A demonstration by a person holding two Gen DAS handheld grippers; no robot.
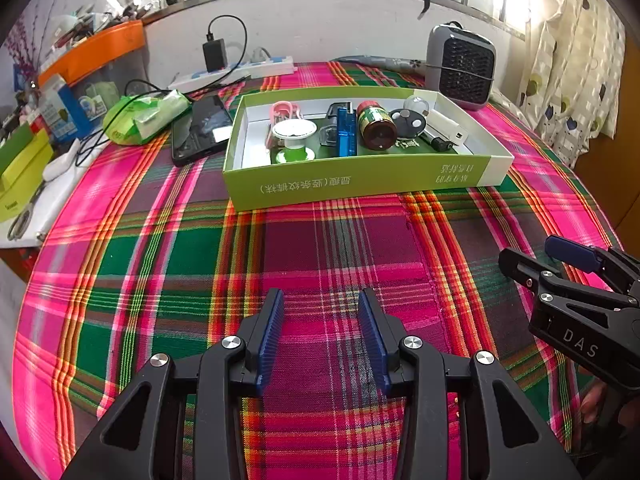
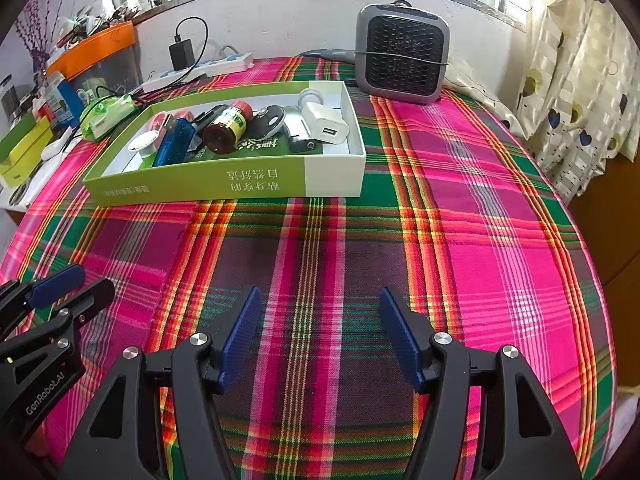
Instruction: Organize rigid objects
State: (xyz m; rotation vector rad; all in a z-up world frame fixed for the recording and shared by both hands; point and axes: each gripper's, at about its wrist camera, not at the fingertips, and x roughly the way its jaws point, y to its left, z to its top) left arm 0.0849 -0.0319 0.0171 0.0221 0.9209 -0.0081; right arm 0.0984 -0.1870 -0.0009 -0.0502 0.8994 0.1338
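Nearby, both tongs hover low over a bright plaid cloth (image 2: 460,240) covering the worktop, with a broad bare stretch of cloth ahead of them. Left tongs (image 1: 320,300) stand moderately open, blue pads parallel, gripping nothing. Right tongs (image 2: 320,296) gape wider, also empty and touching nothing. Each pair shows at the edge of the other's view.

Farther on, mid-cloth, sits a shallow green and white box (image 1: 360,184), open-topped, its long side facing the tongs. Inside it, packed side by side, lie a white spool (image 1: 294,132), a pink clip (image 1: 282,112), a blue case (image 1: 346,132), a brown bottle (image 1: 376,126) on its side, a dark key fob (image 1: 408,122), a white charger (image 2: 326,124) and a black lighter (image 2: 300,142).

Beyond the box, a grey heater (image 2: 402,54) stands by the wall. Left of the box lie a phone (image 1: 202,130) and a green pouch (image 1: 140,118); a power strip (image 1: 240,70) is behind them. Curtains (image 2: 580,92) hang at the right edge.
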